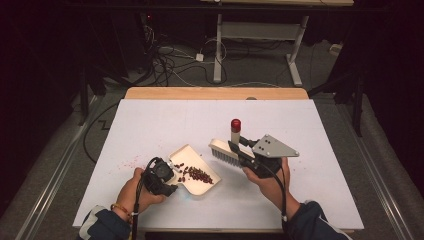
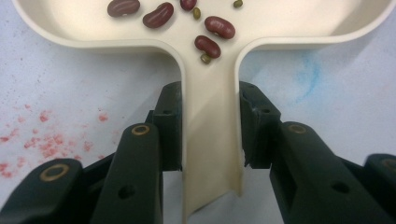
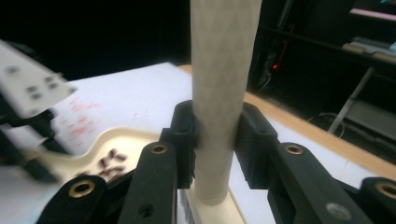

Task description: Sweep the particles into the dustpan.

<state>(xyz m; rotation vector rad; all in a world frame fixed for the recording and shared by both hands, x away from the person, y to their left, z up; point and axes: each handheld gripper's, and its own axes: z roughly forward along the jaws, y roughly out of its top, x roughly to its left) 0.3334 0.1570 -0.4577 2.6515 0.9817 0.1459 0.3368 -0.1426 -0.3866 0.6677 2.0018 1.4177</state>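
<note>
Now the left gripper [image 2: 210, 140] clamps the dustpan [image 1: 192, 170] handle (pointing toward the person); the right gripper [image 3: 217, 135] clamps the upright brush [image 1: 227, 146] handle.

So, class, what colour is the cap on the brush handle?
Red cap, seen best in the high view.

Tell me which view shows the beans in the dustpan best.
Left gripper view: the beans are sharp and close, red ones with a few small green ones, lying in the dustpan near its handle. High view shows them as a dark red cluster. Right gripper view shows them small and blurred.
</note>
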